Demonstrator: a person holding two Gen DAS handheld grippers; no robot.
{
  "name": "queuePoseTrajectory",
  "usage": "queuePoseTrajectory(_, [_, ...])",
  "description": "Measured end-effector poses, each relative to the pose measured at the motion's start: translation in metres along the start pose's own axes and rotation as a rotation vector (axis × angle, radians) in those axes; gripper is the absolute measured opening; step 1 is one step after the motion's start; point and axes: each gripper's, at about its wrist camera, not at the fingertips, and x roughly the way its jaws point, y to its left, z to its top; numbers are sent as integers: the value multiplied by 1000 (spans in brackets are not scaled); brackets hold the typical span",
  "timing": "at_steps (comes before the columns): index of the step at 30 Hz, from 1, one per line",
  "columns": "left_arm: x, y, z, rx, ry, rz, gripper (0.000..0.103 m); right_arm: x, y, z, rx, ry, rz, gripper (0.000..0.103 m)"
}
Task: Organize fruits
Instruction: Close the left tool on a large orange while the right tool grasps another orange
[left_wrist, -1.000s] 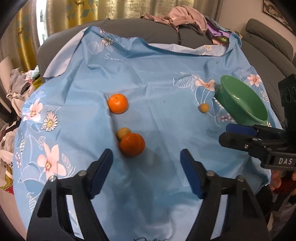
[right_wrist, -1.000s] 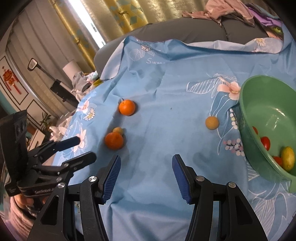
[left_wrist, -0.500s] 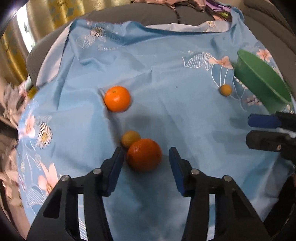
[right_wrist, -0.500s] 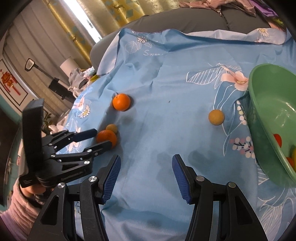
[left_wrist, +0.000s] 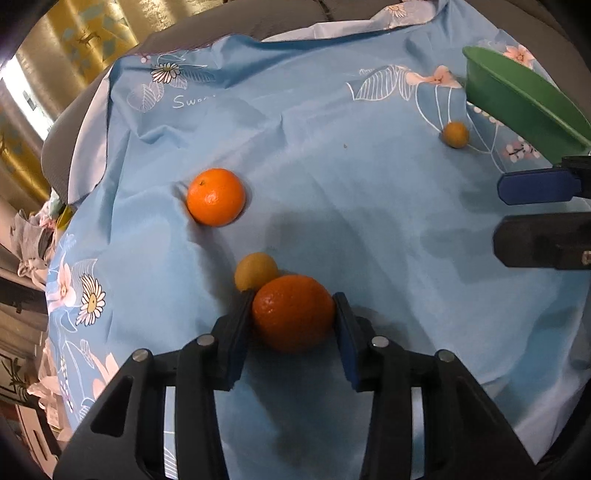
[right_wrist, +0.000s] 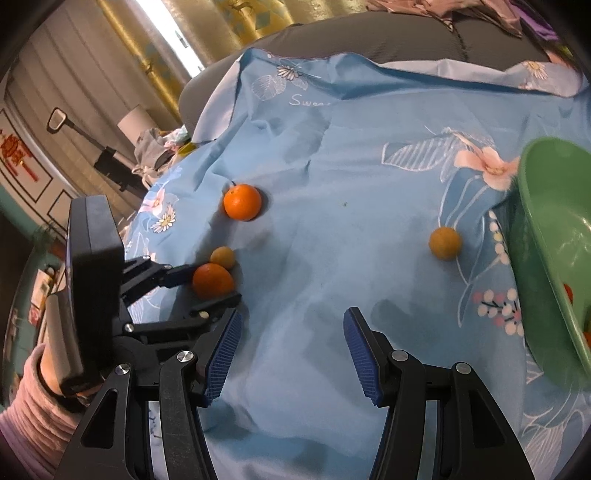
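Note:
My left gripper (left_wrist: 293, 314) is shut on a large orange (left_wrist: 293, 312) that rests on the blue floral cloth; it also shows in the right wrist view (right_wrist: 212, 280). A small yellow fruit (left_wrist: 255, 270) touches the orange on its far left. A second orange (left_wrist: 216, 196) lies farther back. Another small yellow fruit (left_wrist: 455, 134) lies near the green bowl (left_wrist: 517, 99). My right gripper (right_wrist: 291, 347) is open and empty over bare cloth, left of the bowl (right_wrist: 546, 236), which holds some red and yellow fruit.
The blue cloth (left_wrist: 332, 184) covers a grey sofa (right_wrist: 369, 40). Clothes are piled at the sofa's back (right_wrist: 461, 11) and at the left (right_wrist: 159, 144). Yellow curtains (left_wrist: 74, 44) hang behind.
My left gripper moved forward and down around the large orange and closed its pads onto it. My right gripper drifted slightly and stayed open.

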Motion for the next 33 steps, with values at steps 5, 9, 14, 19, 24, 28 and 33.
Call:
queuePoseTrajectory(5, [-17,25,-6,-170,-53,-126,41,9,7,11,-29,2,4,58])
queuePoseTrajectory(9, [-41,46,-11,-290,-144,-187,41,23,15,24,-43,11,30,58])
queuePoseTrajectory(14, [-54,69,-10,-378,-200,-175,41,51,37,49,-90,11,73,58])
queuePoseTrajectory(19, [-56,88,-9,-433,-220,-162,41,82,57,70,-150,1,49,58])
queuePoseTrajectory(24, [-53,96,-14,-445,-221,-168,41,119,65,87,-175,42,-19,58])
queuePoseTrajectory(28, [-50,100,-15,-445,-218,-176,41,135,66,91,-175,60,-15,58])
queuePoseTrajectory(33, [-50,100,-15,-443,-219,-182,41,142,63,96,-138,74,25,45])
